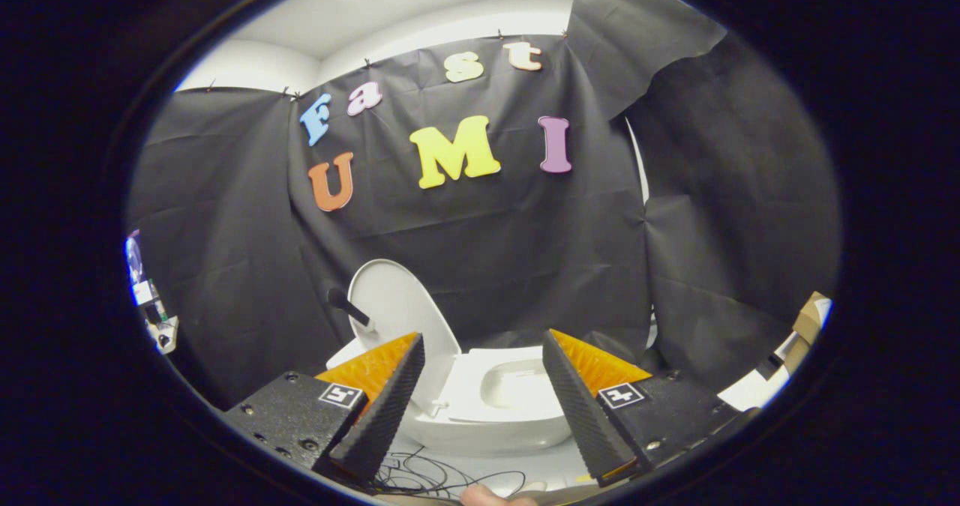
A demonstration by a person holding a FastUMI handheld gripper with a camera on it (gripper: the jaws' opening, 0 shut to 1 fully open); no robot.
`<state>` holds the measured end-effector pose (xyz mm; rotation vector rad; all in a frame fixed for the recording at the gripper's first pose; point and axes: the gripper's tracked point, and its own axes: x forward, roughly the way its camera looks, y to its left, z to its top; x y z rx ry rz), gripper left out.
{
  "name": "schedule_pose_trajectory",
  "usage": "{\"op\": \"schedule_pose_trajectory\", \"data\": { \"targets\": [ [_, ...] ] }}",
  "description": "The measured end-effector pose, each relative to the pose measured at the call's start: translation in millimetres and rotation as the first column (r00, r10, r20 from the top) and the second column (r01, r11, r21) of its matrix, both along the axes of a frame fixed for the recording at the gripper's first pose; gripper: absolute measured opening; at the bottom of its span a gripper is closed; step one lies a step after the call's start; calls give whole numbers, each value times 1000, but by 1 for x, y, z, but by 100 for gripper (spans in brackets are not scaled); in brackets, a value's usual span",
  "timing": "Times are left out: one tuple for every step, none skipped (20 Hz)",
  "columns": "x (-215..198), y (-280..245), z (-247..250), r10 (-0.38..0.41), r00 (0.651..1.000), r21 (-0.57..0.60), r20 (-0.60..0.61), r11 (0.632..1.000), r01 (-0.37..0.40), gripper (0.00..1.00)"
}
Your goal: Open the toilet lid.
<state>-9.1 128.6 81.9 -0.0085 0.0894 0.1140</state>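
Ribbed black fingers [390,401] with orange backs frame the near view, the gripper [484,386] spread wide and holding nothing, with clear room between its tips. Beyond that gap sits the white toilet [495,431], its oval bowl [517,386] open to sight and its smooth rounded lid [397,311] standing upright at the far left side, leaning back toward the draped black cloth wall [487,229]. A short dark handle [349,307] juts from the lid's left edge. Thin black cables [435,480] loop loosely on the pale floor just near the toilet's base. Cardboard boxes [806,322] sit far off to the right.
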Motion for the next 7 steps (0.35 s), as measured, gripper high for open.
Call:
{"op": "schedule_pose_trajectory", "data": {
  "targets": [
    [-2, -1, -1, -3, 1000, 0, 2, 1000, 3, 99],
    [-2, -6, -2, -14, 1000, -1, 1, 1000, 14, 99],
    [-3, -7, -3, -17, 1000, 6, 2, 1000, 17, 99],
    [-4, -9, -4, -22, 1000, 12, -1, 1000, 22, 99],
    [-4, -10, -5, -26, 1000, 19, -4, 999, 26, 99],
    [-3, -10, -7, -30, 1000, 24, -9, 999, 30, 99],
    [-2, -9, -8, -29, 999, 27, -13, 999, 30, 99]
  ]
}}
